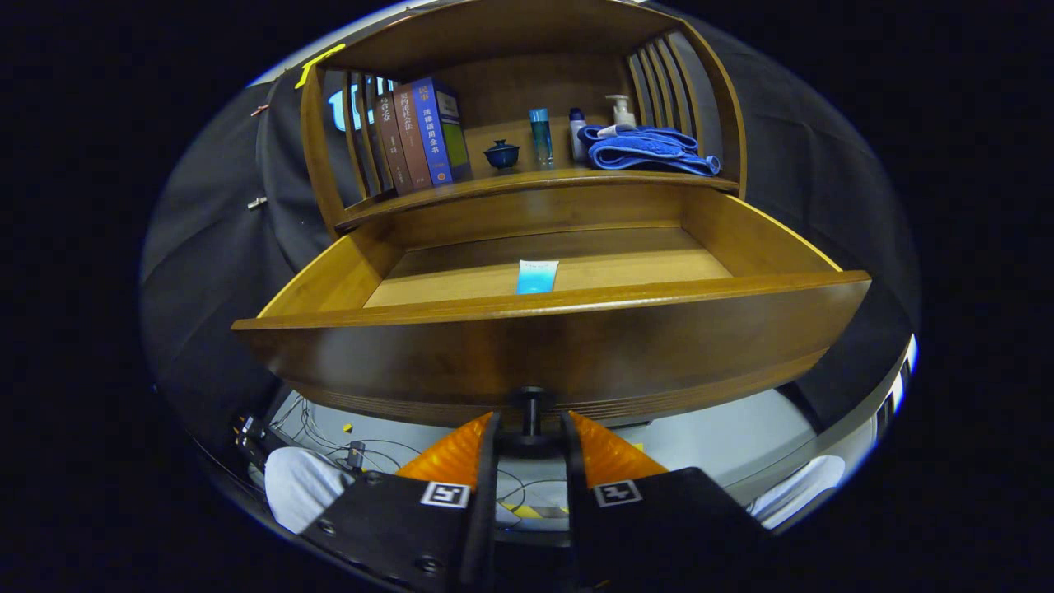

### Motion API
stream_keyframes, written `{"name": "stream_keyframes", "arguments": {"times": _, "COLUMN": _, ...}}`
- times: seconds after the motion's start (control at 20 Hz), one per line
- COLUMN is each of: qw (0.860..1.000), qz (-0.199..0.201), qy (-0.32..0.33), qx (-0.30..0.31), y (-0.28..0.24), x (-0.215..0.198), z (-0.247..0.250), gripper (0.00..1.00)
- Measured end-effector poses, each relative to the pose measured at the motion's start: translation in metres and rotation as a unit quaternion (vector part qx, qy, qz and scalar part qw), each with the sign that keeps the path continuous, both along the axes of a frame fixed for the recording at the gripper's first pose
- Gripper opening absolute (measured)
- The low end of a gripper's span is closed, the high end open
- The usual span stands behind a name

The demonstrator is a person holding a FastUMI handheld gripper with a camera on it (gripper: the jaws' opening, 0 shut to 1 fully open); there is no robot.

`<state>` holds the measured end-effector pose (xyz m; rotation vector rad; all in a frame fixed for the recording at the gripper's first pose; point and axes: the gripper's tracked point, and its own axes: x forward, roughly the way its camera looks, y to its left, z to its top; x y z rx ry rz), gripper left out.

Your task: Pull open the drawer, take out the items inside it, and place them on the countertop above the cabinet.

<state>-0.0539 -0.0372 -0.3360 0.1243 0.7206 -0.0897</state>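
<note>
The wooden drawer [560, 346] stands pulled out of the cabinet toward me. Its dark knob [531, 412] sits between my fingers, and my gripper [531, 428] is shut on it, both fingers pressing its sides. Inside the drawer a blue and white tube [537, 277] lies flat on the floor, near the front wall and about in the middle. The countertop [527, 183] above the drawer is the cabinet's shelf surface, beyond the drawer's back wall.
On the countertop stand several books [420, 136] at the left, a small dark blue cup [501, 154], a blue bottle [541, 137], a white bottle [578, 132], a pump bottle [622, 109] and a folded blue towel [646, 150] at the right. Cables [329, 436] lie on the floor below.
</note>
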Motion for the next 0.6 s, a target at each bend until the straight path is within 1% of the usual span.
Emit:
{"name": "stream_keyframes", "arguments": {"times": 0.05, "qw": 1.0, "qz": 0.0, "qy": 0.004, "qx": 0.002, "y": 0.0, "x": -0.001, "z": 0.001, "gripper": 0.42}}
{"name": "stream_keyframes", "arguments": {"times": 0.15, "qw": 1.0, "qz": -0.008, "qy": -0.003, "qx": 0.004, "y": -0.001, "x": -0.002, "z": 0.016, "gripper": 0.5}}
{"name": "stream_keyframes", "arguments": {"times": 0.25, "qw": 1.0, "qz": -0.023, "qy": -0.006, "qx": 0.001, "y": -0.002, "x": -0.007, "z": 0.031, "gripper": 0.75}}
{"name": "stream_keyframes", "arguments": {"times": 0.35, "qw": 1.0, "qz": -0.023, "qy": 0.005, "qx": -0.003, "y": 0.002, "x": -0.014, "z": 0.048, "gripper": 1.0}}
{"name": "stream_keyframes", "arguments": {"times": 0.45, "qw": 1.0, "qz": -0.022, "qy": -0.011, "qx": 0.003, "y": 0.011, "x": -0.012, "z": 0.077, "gripper": 0.99}}
{"name": "stream_keyframes", "arguments": {"times": 0.6, "qw": 0.999, "qz": -0.021, "qy": -0.047, "qx": 0.015, "y": 0.019, "x": 0.009, "z": 0.12, "gripper": 0.99}}
